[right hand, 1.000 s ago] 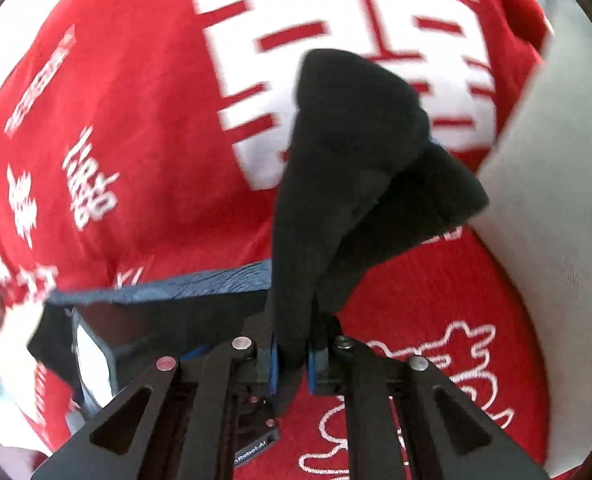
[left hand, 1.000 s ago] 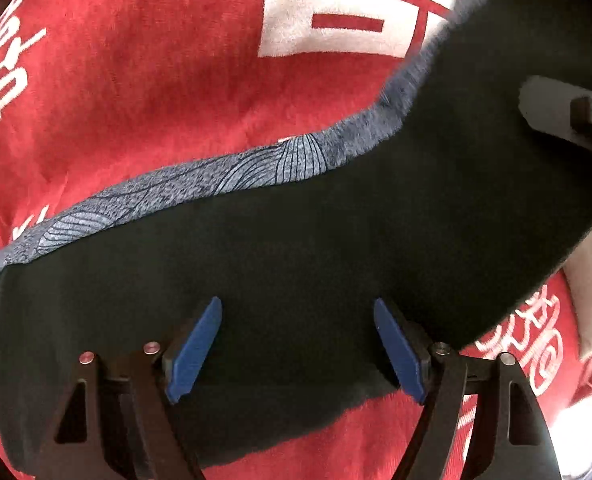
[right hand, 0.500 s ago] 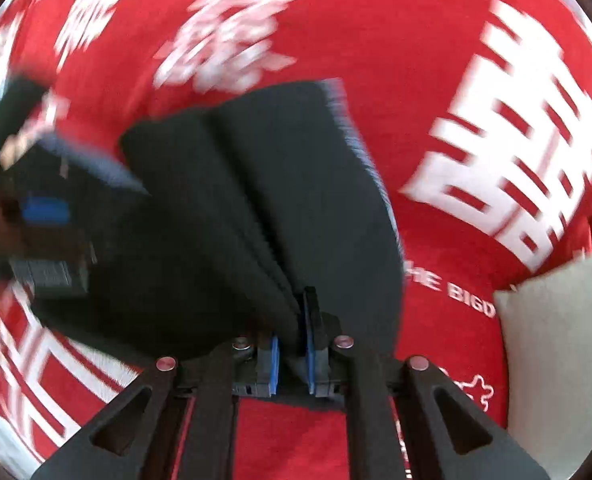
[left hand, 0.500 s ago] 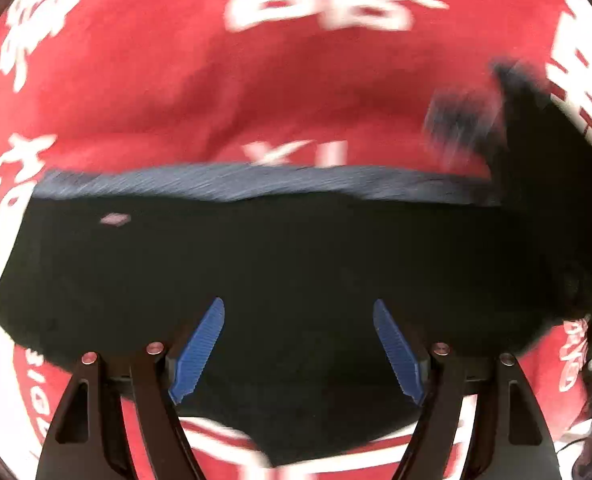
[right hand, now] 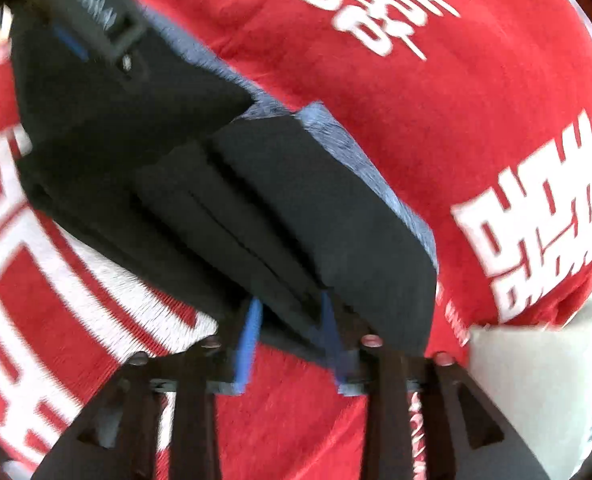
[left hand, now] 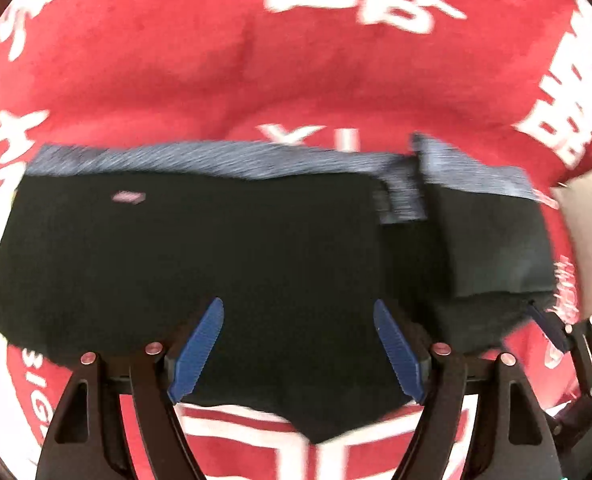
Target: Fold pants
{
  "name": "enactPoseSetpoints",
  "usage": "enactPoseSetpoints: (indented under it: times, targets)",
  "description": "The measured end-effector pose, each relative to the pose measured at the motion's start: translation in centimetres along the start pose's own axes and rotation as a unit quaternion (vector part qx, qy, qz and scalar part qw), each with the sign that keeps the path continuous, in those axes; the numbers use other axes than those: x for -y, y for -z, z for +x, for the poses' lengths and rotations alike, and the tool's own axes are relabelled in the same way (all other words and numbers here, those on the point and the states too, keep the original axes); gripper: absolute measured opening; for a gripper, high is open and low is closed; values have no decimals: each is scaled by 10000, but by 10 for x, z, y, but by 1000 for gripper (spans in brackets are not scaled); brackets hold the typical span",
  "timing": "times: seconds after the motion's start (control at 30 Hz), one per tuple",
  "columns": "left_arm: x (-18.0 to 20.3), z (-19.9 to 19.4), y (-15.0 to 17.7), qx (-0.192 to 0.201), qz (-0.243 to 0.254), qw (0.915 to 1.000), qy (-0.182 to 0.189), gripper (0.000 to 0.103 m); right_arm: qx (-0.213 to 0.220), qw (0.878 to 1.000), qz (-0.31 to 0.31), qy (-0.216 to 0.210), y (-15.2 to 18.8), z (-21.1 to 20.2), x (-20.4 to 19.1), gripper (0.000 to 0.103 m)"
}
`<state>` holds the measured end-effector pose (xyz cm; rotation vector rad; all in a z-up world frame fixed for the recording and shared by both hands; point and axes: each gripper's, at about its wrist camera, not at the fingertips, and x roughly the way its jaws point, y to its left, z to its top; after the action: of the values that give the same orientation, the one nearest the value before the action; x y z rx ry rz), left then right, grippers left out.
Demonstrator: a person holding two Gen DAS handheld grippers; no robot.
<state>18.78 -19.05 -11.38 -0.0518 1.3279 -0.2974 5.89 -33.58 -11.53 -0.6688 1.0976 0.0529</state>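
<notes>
The black pants (left hand: 235, 264) with a grey-blue patterned waistband (left hand: 199, 158) lie flat on the red cloth, the right end folded over. My left gripper (left hand: 298, 346) is open, its blue pads spread over the near edge of the pants. In the right wrist view the folded end (right hand: 316, 208) lies in layers on the cloth. My right gripper (right hand: 289, 344) has its jaws parted around the edge of the fold, not pinching it. The right gripper also shows at the right edge of the left wrist view (left hand: 576, 344).
A red cloth (left hand: 296, 72) with white characters covers the whole surface. A pale grey cushion (right hand: 536, 380) sits at the right edge. The left gripper's body (right hand: 87, 20) shows at the top left of the right wrist view.
The right gripper carried the pinched end of the pants over, laid it down folded, and opened. The left gripper stayed open over the pants.
</notes>
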Motion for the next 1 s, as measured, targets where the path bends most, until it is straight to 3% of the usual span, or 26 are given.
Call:
enactPoseSetpoints:
  times: [0.03, 0.1, 0.27, 0.37, 0.43, 0.5, 0.57, 0.7, 0.77, 0.83, 0.9, 0.93, 1.0]
  targets:
    - [11, -5, -3, 9, 76, 9999, 93, 91, -16, 9987, 421, -296, 2, -7, 17, 53]
    - [29, -10, -10, 75, 274, 9991, 328, 91, 41, 9913, 1136, -669, 3, -16, 47, 59]
    - [56, -11, -23, 41, 401, 9961, 782, 91, 67, 9566, 2653, -1204, 16, -6, 115, 60]
    - [65, -2, -27, -62, 380, 9947, 951, 91, -101, 9175, 3475, -1931, 24, 23, 141, 60]
    - [67, 12, -32, -178, 318, 9934, 1088, 91, -333, 8832, 3955, -2498, 36, 47, 147, 60]
    - [70, 16, -32, -296, 245, 9917, 1225, 91, -299, 8657, 4182, -2733, 48, 57, 145, 60]
    - [73, 20, -31, -354, 220, 9908, 1286, 91, -178, 8674, 4134, -2765, 51, 55, 142, 60]
    - [78, 25, -30, -492, 219, 9880, 1449, 91, -114, 8821, 3873, -2678, 49, 50, 136, 60]
    - [81, 29, -31, -549, 260, 9873, 1468, 91, -98, 8806, 3894, -2696, 49, 52, 137, 60]
    - [84, 34, -32, -640, 321, 9867, 1459, 80, -77, 8722, 4026, -2776, 52, 54, 142, 60]
    - [84, 37, -31, -730, 350, 9860, 1458, 75, -55, 8639, 4144, -2862, 55, 56, 146, 60]
    - [85, 37, -31, -735, 382, 9862, 1434, 66, -41, 8610, 4180, -2897, 57, 56, 147, 60]
    - [86, 37, -31, -730, 460, 9876, 1312, 59, -29, 8607, 4175, -2913, 59, 56, 148, 60]
